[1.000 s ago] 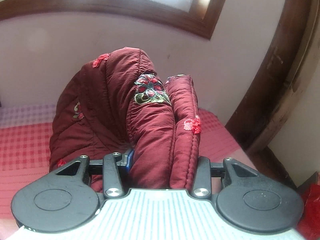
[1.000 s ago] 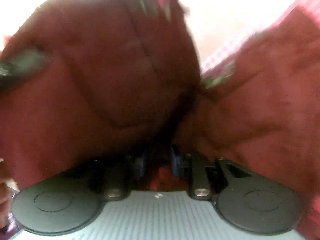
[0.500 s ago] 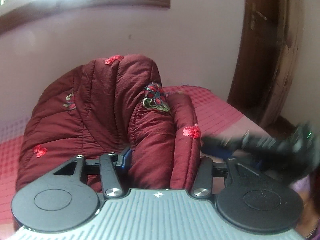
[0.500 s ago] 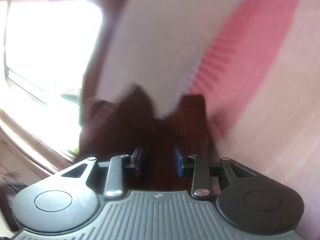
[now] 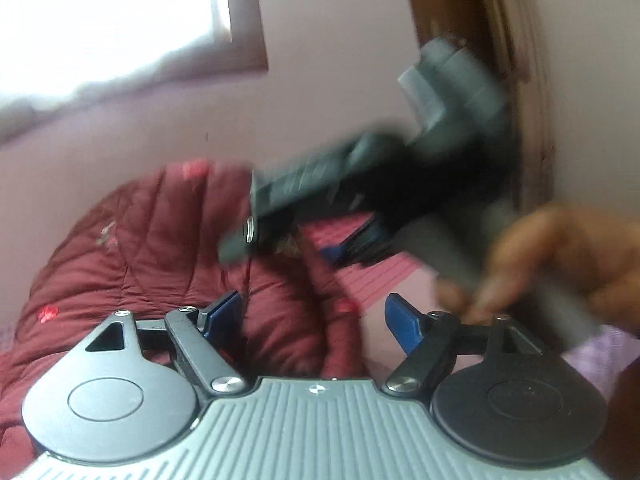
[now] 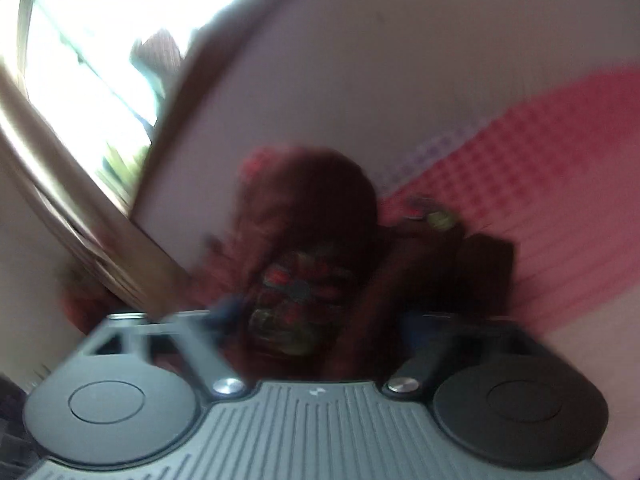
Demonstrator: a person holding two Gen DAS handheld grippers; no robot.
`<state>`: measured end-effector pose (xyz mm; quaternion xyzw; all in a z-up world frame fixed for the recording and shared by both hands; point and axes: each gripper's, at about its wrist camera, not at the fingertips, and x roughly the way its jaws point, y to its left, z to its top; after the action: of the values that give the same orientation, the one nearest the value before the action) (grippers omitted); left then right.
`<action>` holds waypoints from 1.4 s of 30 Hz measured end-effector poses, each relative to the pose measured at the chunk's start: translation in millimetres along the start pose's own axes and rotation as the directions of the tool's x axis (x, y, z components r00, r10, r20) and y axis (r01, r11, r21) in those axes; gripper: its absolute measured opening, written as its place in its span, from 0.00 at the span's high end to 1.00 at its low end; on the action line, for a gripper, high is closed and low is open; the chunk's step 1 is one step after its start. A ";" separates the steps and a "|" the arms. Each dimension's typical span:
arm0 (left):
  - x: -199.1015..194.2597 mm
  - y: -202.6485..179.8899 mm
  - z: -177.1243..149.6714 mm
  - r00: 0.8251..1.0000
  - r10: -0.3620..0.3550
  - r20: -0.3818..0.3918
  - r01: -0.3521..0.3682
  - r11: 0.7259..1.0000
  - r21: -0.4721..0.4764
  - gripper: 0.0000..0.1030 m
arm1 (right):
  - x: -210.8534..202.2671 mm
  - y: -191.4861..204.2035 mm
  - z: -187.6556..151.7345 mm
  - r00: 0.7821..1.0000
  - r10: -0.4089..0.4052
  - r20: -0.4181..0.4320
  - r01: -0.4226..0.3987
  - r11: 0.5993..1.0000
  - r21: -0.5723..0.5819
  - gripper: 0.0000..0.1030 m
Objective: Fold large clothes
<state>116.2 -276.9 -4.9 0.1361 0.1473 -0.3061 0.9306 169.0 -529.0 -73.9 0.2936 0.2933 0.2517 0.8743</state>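
Pink checked bed (image 5: 362, 280) against a pale wall: maroon quilted jacket (image 5: 132, 264) heaped on it. Left gripper (image 5: 312, 314): fingers just opened wide, jacket fold lying loose between them. Right gripper (image 6: 316, 320), blurred: fingers just opened, jacket between, untouched.

Blown-out window (image 5: 108, 20) backlight, heavy motion blur throughout

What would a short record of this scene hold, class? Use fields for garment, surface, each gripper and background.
garment: maroon quilted jacket with embroidered flowers, bunched up
surface: bed with a red checked cover
left gripper: jaws have just been opening; jacket between them, right pad clear of it
right gripper: blurred; jaws have just been opening, jacket in front
background: window, wooden door frame
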 end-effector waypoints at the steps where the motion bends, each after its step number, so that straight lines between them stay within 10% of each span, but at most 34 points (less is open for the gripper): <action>1: -15.7 0.8 0.9 1.000 -0.018 0.015 0.019 1.000 -0.010 0.25 | 2.8 -0.6 -0.5 1.000 -0.005 -0.014 0.005 1.000 -0.012 0.41; 7: -126.5 24.7 -4.8 0.973 0.090 0.213 -0.061 0.988 -0.139 0.12 | 0.4 13.0 -6.2 0.999 -0.041 0.022 0.042 0.996 -0.076 0.43; 10: -131.8 54.2 -12.0 0.970 0.168 0.177 -0.140 0.976 -0.164 0.14 | -1.9 12.8 -4.5 0.998 -0.037 0.041 0.040 0.996 -0.074 0.45; 15: -101.8 92.3 -33.3 0.994 -0.044 0.103 0.076 0.939 -0.335 0.33 | -1.9 23.1 4.8 0.996 -0.050 0.072 0.060 0.989 -0.132 0.52; 25: -52.9 13.1 -65.1 0.991 -0.125 0.041 0.124 0.992 0.027 0.31 | 10.6 -46.5 1.6 0.989 -0.087 0.119 0.087 0.996 0.006 0.49; 30: -38.1 -5.2 -76.4 0.993 -0.116 0.004 0.114 0.981 0.156 0.10 | 11.7 -80.7 -17.1 0.985 -0.070 0.159 0.056 0.994 0.092 0.37; 37: -25.1 -3.3 -76.5 0.993 -0.120 0.013 0.117 0.985 0.126 0.03 | -39.1 -28.8 15.5 0.941 -0.122 0.316 0.170 0.977 -0.127 0.36; 42: -24.4 -13.1 -74.8 0.995 -0.100 0.016 0.096 0.983 0.158 0.02 | -28.8 46.9 31.8 0.971 -0.041 0.235 0.136 0.904 -0.405 0.40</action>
<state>75.1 -248.5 -67.1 0.1977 0.1180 -0.3636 0.9027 157.3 -525.4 -11.5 0.1117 0.1469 0.2342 0.9545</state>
